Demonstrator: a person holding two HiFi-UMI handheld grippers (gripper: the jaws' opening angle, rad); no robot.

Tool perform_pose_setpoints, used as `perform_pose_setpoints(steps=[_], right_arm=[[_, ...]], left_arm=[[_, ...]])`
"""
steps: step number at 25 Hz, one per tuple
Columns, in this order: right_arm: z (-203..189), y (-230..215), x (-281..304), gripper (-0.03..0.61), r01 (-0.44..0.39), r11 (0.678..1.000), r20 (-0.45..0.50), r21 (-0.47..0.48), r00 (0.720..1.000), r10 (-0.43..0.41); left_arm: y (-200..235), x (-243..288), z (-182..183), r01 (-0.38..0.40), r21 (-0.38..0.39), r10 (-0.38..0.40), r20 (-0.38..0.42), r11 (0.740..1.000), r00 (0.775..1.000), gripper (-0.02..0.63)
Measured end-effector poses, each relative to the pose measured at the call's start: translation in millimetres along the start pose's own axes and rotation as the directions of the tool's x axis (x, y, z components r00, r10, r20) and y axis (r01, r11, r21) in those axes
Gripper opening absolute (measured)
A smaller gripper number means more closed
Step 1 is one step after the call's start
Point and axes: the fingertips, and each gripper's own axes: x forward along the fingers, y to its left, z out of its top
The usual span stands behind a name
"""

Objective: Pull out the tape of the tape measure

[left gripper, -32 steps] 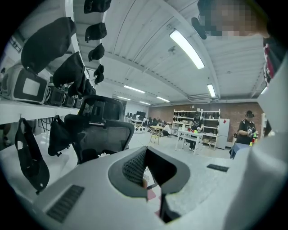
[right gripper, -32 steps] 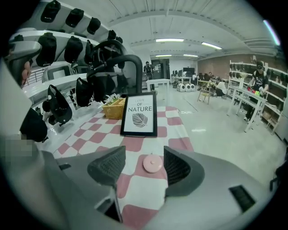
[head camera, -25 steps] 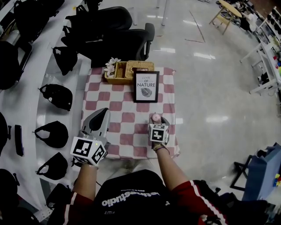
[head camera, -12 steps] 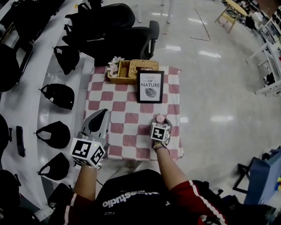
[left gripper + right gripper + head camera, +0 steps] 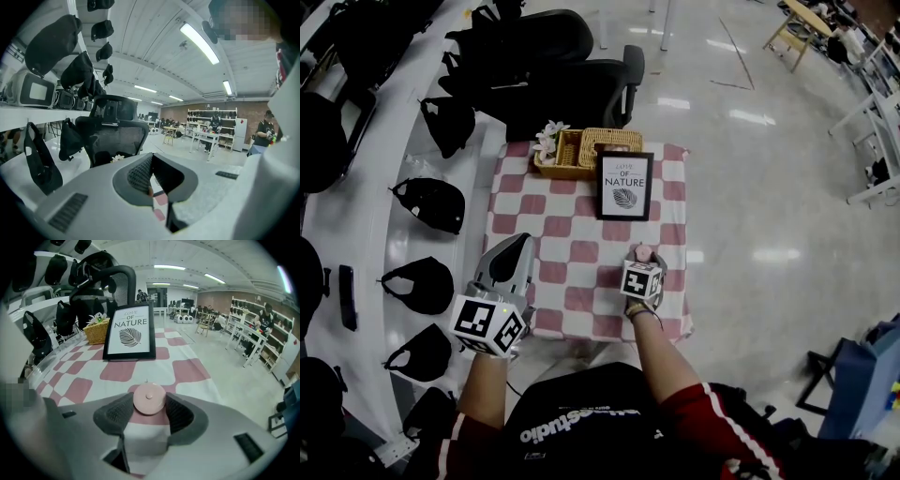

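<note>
A small round pink tape measure (image 5: 149, 401) lies flat on the checked cloth near the table's front right edge, also visible in the head view as the tape measure (image 5: 643, 252). My right gripper (image 5: 149, 405) has a jaw on each side of it. The jaws are closing, and both dark pads (image 5: 117, 416) touch the disc's rim. No tape shows outside the case. My left gripper (image 5: 523, 241) hovers at the table's front left edge, fingers brought together at the tips, with nothing between them. In its own view the left gripper (image 5: 151, 161) points over the cloth toward the chairs.
The table (image 5: 572, 225) wears a pink-and-white checked cloth. A framed "Love of Nature" print (image 5: 624, 186) stands at the back, with a wicker basket (image 5: 586, 150) and white flowers (image 5: 547, 139) behind it. Black office chairs (image 5: 572, 84) stand beyond. Black bags (image 5: 427, 202) line the white shelf on the left.
The head view has drifted a little, so the table sits slightly right and higher in frame. Both grippers keep their places over the cloth.
</note>
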Motion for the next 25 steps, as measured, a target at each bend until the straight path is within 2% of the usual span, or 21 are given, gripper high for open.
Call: perform_pose_setpoints(steps=[9,20,25], right_arm=[[-4,-10,-22,0.218,-0.045,0.996,-0.024,-0.082,0.999,0.044],[28,-23,-77,0.219,-0.121,0.976,0.011,-0.182,0.992,0.125],[39,-16,-102,0.219,-0.168,0.968,0.033,-0.185,0.984,0.176]], left_arm=[[-3,-2,13,0.001,-0.014,-0.001,-0.004,1.000,1.000,0.005],[-17,-13,56,0.028,0.005,-0.028,0.048,1.000,0.998,0.005],[-19,-26,63,0.031,0.004,-0.031,0.071,1.000,0.997,0.005]])
